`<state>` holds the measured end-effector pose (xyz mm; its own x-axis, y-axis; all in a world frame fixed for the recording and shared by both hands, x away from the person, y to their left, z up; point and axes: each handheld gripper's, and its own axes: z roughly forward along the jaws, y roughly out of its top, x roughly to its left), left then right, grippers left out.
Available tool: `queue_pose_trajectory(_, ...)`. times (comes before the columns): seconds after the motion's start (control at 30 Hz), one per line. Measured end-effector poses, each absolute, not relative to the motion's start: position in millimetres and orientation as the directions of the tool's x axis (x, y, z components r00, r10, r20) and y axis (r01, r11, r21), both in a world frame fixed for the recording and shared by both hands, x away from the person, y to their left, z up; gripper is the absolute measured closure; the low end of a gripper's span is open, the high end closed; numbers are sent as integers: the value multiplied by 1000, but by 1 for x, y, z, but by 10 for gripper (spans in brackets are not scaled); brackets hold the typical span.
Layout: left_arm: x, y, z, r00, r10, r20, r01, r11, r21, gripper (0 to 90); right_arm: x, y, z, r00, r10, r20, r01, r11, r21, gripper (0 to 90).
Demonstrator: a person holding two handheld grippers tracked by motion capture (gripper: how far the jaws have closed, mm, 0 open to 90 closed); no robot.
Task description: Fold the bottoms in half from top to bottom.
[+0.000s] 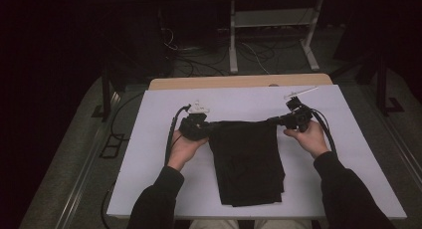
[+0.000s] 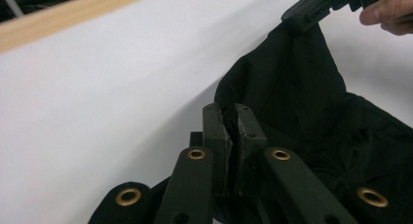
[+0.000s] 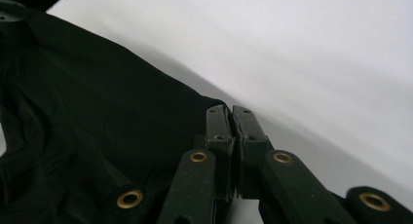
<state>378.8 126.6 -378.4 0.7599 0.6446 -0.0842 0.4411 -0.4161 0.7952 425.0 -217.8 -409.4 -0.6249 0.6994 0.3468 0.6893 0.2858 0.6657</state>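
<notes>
Cloth (image 1: 247, 157), black and folded, is lying near the middle of the table (image 1: 149, 174), with its long axis running from the person's side toward the far side. Its far edge is being held up and pulled taut between the two grippers, so that edge is running crosswise, left to right. Its near end is resting flat, stopping short of the table's near edge.

Left gripper (image 1: 206, 130) is pinching the cloth's far left corner, jaws closed tight on the fabric; the left gripper view is showing the fabric (image 2: 302, 102) pressed between them. Right gripper (image 1: 276, 121) is clamping the far right corner the same way, jaws nearly meeting on a thin fold (image 3: 97, 97).

Bare table is lying open on both sides of the cloth and beyond its far edge. A wooden strip (image 1: 239, 81) is bordering the table's far side.
</notes>
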Motion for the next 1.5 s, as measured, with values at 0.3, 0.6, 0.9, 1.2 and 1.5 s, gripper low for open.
queue_pose_trajectory(0.3,412,137,-376,753,656,-52,416,-414,810,851,455,-204,-400,-594,734,330,699,266,664,853)
queue_pose_trajectory(0.6,441,136,-380,738,672,-66,407,-364,838,851,481,-201,-396,-549,780,301,703,237,670,854)
queue_pose_trajectory(0.9,459,132,-393,714,699,-47,386,-336,859,852,496,-200,-397,-521,811,267,696,223,682,853)
queue_pose_trajectory(1.2,480,128,-414,684,725,-87,421,-295,858,849,505,-199,-406,-488,837,248,698,204,686,852)
queue_pose_trajectory(1.5,486,132,-425,654,738,-165,496,-253,831,722,507,-199,-416,-465,846,260,705,176,688,713)
